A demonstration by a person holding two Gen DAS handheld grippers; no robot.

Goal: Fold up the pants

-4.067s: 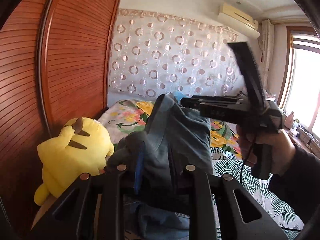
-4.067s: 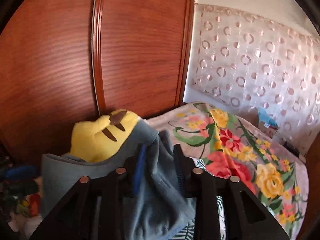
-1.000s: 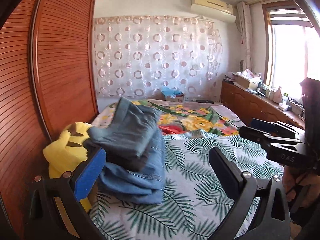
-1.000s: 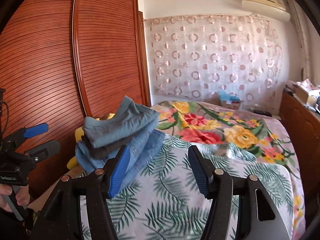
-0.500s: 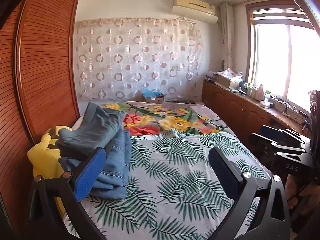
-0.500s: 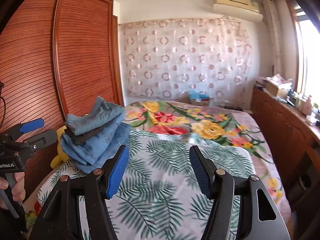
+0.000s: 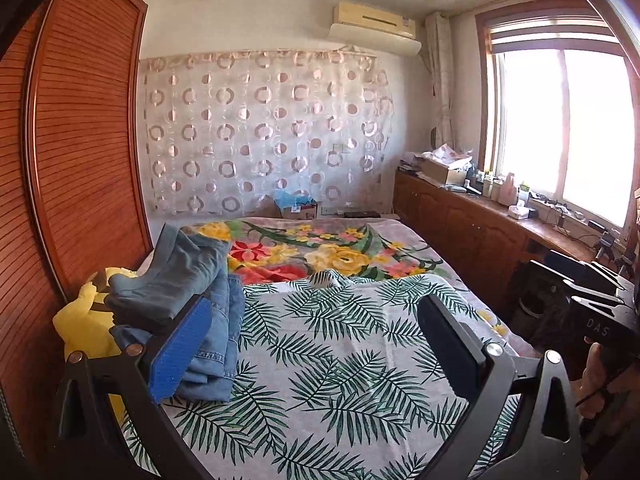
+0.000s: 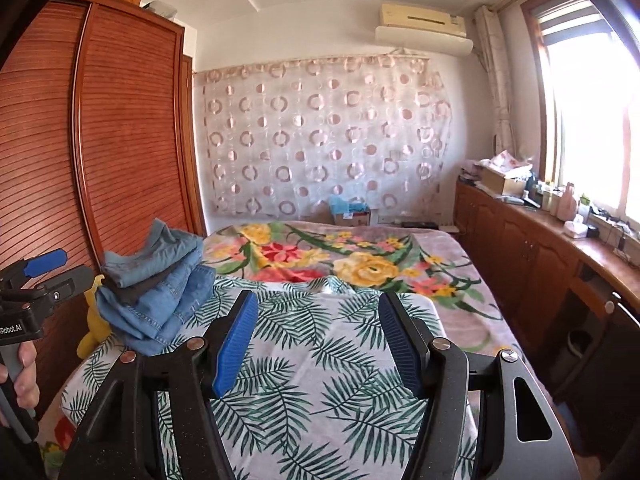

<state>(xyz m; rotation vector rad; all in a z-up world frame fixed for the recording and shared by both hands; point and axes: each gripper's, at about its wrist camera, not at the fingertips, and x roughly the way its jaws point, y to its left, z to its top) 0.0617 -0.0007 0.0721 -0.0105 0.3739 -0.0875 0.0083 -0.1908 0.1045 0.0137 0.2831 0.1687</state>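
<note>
I am holding my left gripper (image 7: pixel 316 344) low over the bed (image 7: pixel 320 380), angled slightly downward, its 2 fingers spread wide with nothing between them. My right gripper (image 8: pixel 316 344) is hanging in the same pose — jaws parted, empty, only leaf-print cover showing in the gap. My left hand (image 8: pixel 18 372) is wrapping the handle at the right view's edge. Farther off, the folded pants (image 7: pixel 180 280) are lying in a stack at the bed's left side, partly over a yellow plush toy (image 7: pixel 84 320) against the wardrobe (image 7: pixel 80 140).
</note>
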